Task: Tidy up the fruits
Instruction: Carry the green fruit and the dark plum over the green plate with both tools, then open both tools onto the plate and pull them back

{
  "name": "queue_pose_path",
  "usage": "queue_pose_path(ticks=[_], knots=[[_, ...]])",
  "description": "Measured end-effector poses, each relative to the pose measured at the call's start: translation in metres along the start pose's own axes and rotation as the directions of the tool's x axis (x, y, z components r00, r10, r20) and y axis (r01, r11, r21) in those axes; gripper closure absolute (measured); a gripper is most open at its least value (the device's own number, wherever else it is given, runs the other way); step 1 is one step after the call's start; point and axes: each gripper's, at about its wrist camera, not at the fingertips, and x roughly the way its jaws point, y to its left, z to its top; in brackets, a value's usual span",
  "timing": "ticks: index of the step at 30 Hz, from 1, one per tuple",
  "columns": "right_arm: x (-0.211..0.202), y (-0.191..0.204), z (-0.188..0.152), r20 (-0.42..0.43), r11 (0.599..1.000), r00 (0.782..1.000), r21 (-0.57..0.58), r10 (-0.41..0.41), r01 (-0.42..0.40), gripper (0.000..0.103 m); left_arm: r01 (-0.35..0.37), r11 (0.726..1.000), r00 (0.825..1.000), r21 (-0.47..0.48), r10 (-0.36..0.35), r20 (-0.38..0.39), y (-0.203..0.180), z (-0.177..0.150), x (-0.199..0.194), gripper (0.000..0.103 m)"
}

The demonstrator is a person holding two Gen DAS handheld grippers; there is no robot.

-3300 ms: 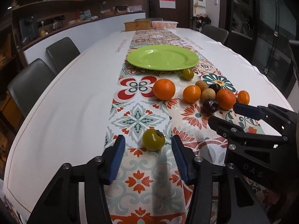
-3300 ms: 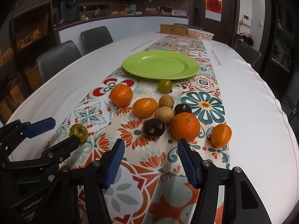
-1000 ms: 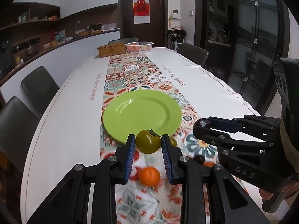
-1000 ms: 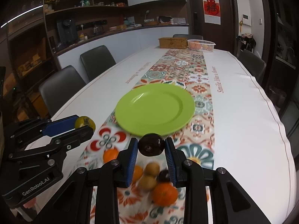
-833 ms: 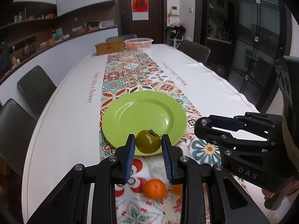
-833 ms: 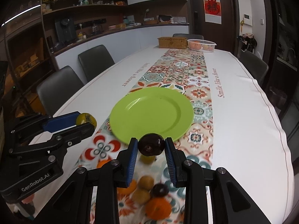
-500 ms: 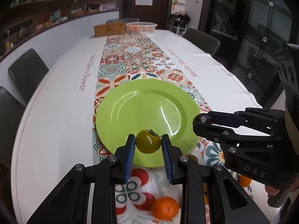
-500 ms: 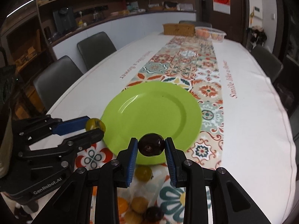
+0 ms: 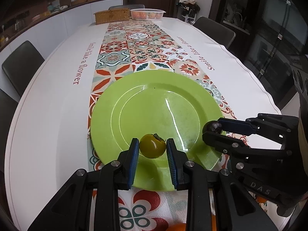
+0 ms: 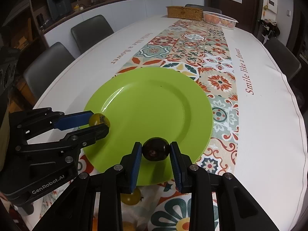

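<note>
Fruits are split between the two claws and the cloth below: the left claw (image 9: 152, 148) is clamped on a yellow-green tomato (image 9: 152, 148) with a small dark calyx on top, and the right claw (image 10: 156, 152) is clamped on a dark plum (image 10: 156, 151) — each fruit sits pinched between blue pads (image 9: 133, 159) at the fingertips. Both fruits are held over the near rim of the lime-green plate (image 9: 154, 104), the tomato toward its left side and the plum toward its right, whether either one touches the plate cannot be told. The plate's shallow well is glossy and catches a streak of light. It rests on a patterned runner (image 9: 142, 44) of floral tiles that runs down the middle of the long white desk (image 9: 48, 100), which carries the printed words "Smile like a flower" along each side. In the right wrist view another small yellow-green fruit (image 10: 131, 197) lies on the runner just short of the plate, under the claw's fingers, and an orange-coloured fruit (image 9: 178, 227) peeks in at the bottom edge of the left wrist view. At the far end of the desk stand a woven box (image 9: 111, 16) and, just beside it, a white basket (image 9: 147, 13) — dark chairs (image 10: 91, 32) line the sides.
</note>
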Motion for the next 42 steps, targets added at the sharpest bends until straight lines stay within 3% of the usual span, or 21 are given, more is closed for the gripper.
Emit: queue_pose_path(ticks=[3,13,17,30,37,42], knots=[[-0.003,-0.003,-0.001,0.004,1.0,1.0,0.014,0.007,-0.007,0.072,-0.008,1.0,1.0,0.002,0.008,0.017,0.0,-0.002,-0.007,0.062],[-0.034,-0.007,-0.011,0.07,0.998,0.997,0.059,0.021,-0.025,0.069,-0.037,0.999,0.997,0.004,0.037,0.072,-0.009,-0.015,-0.043,0.058],[-0.06,-0.003,-0.022,0.121,0.997,0.992,0.065,0.024,-0.032,0.068,-0.043,0.999,0.991,0.012,0.041,0.13,-0.019,-0.025,-0.071,0.049],[-0.151,0.009,-0.076,0.305,0.997,0.95,0.032,-0.07,0.064,0.041,-0.081,0.995,0.948,0.055,0.06,0.314,-0.065,-0.074,-0.152,0.02],[-0.175,0.002,-0.111,0.338,0.993,0.934,0.058,-0.113,0.099,0.035,-0.116,0.99,0.926,0.08,0.079,0.368,-0.088,-0.101,-0.164,0.017],[-0.181,-0.001,-0.131,0.34,0.99,0.93,0.051,-0.142,0.132,0.035,-0.099,0.988,0.93,0.121,0.049,0.364,-0.103,-0.117,-0.16,0.017]])
